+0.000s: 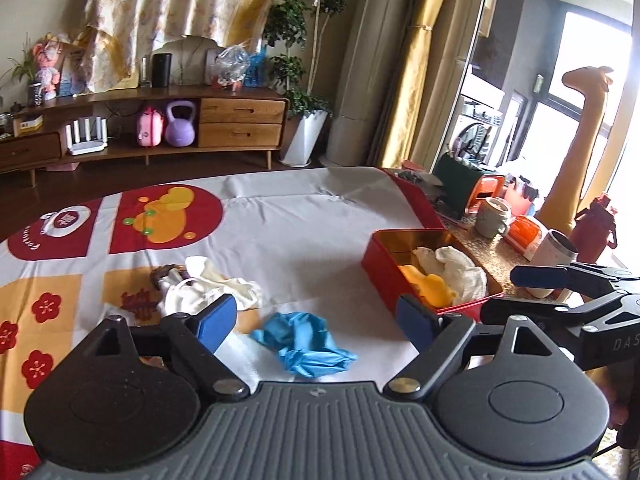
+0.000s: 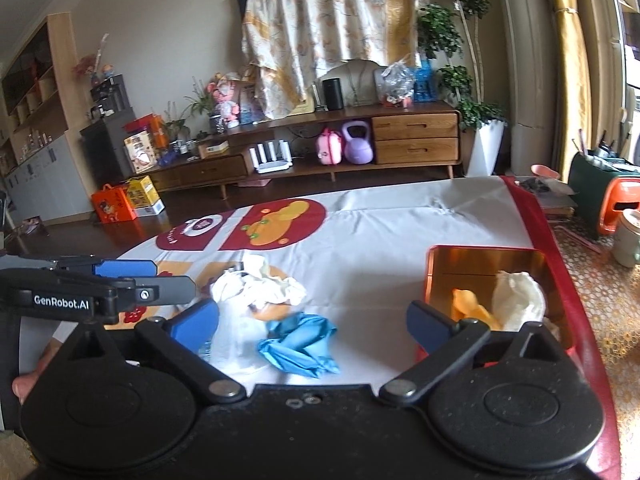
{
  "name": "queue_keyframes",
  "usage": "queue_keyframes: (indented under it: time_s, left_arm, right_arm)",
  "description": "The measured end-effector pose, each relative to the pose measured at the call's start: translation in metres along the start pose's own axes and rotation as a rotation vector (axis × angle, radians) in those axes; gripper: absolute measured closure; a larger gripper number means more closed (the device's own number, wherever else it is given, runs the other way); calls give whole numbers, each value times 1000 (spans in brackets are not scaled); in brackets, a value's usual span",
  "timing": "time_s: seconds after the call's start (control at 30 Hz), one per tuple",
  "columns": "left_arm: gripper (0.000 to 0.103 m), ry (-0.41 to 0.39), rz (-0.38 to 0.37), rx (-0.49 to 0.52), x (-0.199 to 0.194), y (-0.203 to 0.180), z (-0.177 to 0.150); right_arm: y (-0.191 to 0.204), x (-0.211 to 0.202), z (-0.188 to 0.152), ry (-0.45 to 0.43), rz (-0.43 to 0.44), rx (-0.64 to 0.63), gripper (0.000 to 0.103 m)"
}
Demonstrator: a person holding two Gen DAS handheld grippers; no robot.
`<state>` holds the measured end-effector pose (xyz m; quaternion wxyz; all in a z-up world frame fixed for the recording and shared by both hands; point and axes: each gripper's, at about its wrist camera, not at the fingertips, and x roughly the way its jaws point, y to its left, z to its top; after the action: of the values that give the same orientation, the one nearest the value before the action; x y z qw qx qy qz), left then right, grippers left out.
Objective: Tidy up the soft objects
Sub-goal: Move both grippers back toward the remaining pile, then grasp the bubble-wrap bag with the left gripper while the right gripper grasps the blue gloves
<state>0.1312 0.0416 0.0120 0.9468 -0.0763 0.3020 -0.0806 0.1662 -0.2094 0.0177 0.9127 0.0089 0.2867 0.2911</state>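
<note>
- The left gripper (image 1: 316, 326) stands with its jaws spread wide and nothing between the blue pads; the crumpled blue glove (image 1: 306, 344) lies on the cloth just ahead of it, untouched.
- The right gripper (image 2: 314, 330) is likewise wide apart and empty, with the same blue glove (image 2: 300, 344) lying in front of it, between the two pads as seen from its own camera.
- Both tools are tilted downward over the near edge of the table, side by side; each shows in the other's view as a black arm with a blue pad.
- Beyond the glove sits a heap of white cloth (image 1: 212, 288) with something dark beneath it, too jumbled to identify.
- To the right, the red tin (image 1: 384, 268) already holds a yellow-orange piece (image 1: 430, 288) and a white cloth (image 1: 460, 270).
- By my judgement the sorting is about halfway: two soft items are boxed, while the glove and the white heap remain on the patterned tablecloth (image 1: 320, 216).
</note>
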Motion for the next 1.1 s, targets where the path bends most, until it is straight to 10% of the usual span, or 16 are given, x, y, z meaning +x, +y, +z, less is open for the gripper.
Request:
queue_keyframes:
  time_s: [1.1]
  left_arm:
    - [0,128,167,-115,92,53,-74]
  right_arm:
    - [14,134,-60,239,57,-169,10]
